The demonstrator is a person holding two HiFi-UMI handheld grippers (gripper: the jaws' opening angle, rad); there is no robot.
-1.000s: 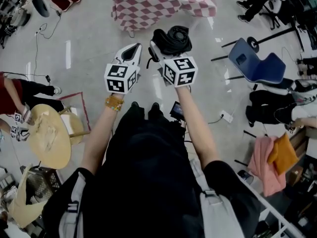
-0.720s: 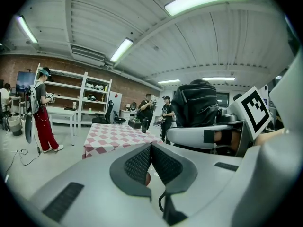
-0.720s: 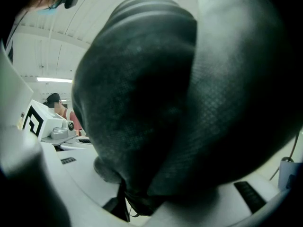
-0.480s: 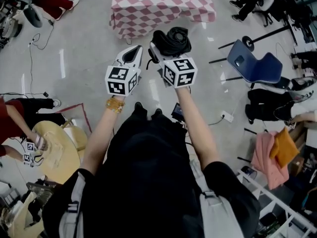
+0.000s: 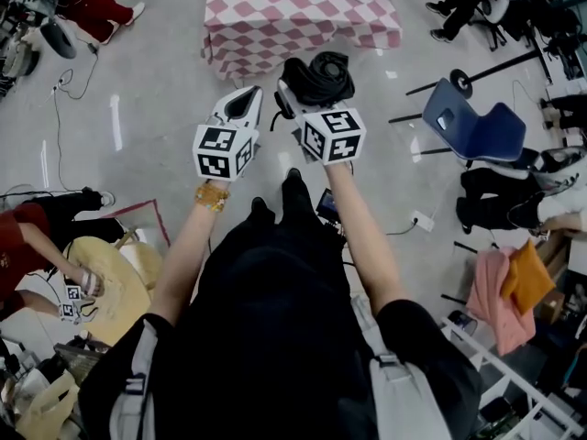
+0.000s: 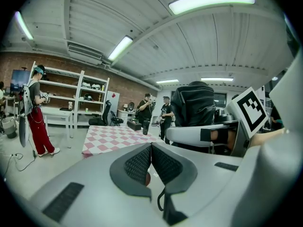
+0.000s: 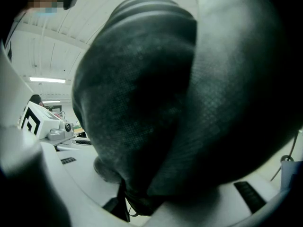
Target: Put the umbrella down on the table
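Head view change only: the checked table (image 5: 275, 26) now sits lower in frame than a second ago, with more of its top showing. One shoe (image 5: 293, 183) is now out ahead of the other shoe (image 5: 260, 209); earlier the two were level. Floor clutter has slid down and left: the tan round table (image 5: 110, 291) is now at lower left, and the person in red (image 5: 32, 232) is lower beside it.

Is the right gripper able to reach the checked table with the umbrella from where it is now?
Probably not yet. The right gripper holds the umbrella, but open floor lies before the checked table. Nothing blocks the way.
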